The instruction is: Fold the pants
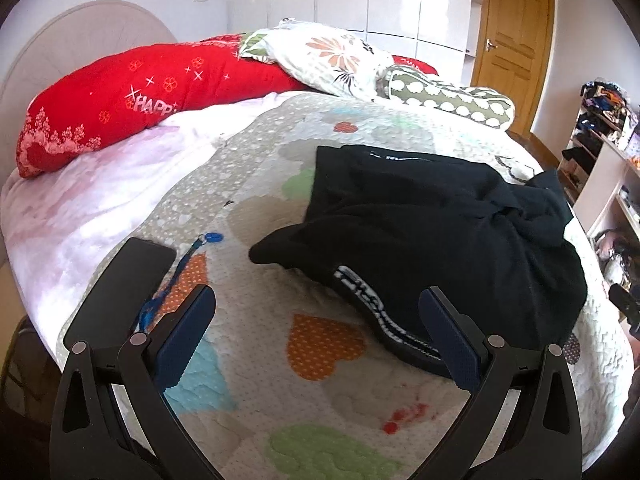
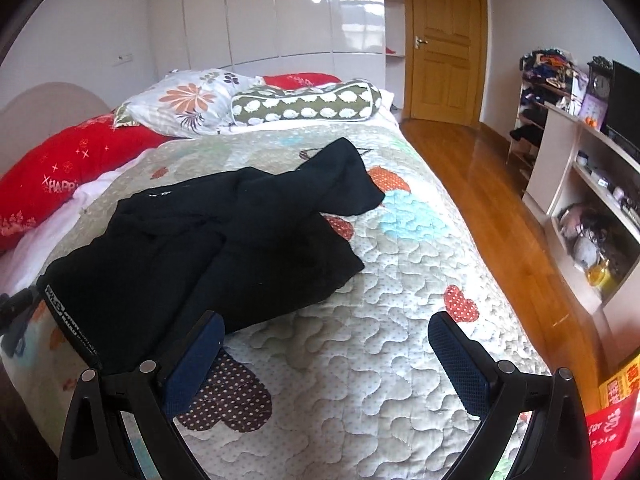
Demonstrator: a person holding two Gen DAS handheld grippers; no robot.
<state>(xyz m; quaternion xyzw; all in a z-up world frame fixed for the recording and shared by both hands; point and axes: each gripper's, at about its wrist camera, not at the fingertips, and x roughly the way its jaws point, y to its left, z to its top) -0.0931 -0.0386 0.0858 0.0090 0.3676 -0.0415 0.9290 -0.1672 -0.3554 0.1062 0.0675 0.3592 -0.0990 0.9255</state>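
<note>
Black pants [image 1: 432, 228] lie crumpled on the heart-patterned quilt [image 1: 328, 400], their lettered waistband [image 1: 372, 312] at the near edge. In the right wrist view the pants [image 2: 208, 248] spread from the lower left toward the bed's middle, one leg reaching up and right. My left gripper [image 1: 316, 316] is open and empty just above the quilt, its right finger [image 1: 452, 340] close to the waistband. My right gripper [image 2: 324, 344] is open and empty, its left finger [image 2: 196, 360] beside the pants' near edge.
A black phone [image 1: 124, 284] and a blue lanyard with a tag [image 1: 176, 276] lie on the quilt at left. Red, floral and green pillows [image 2: 304, 104] sit by the headboard. A wooden floor [image 2: 488, 184], shelves [image 2: 580, 200] and a door [image 2: 444, 40] lie right of the bed.
</note>
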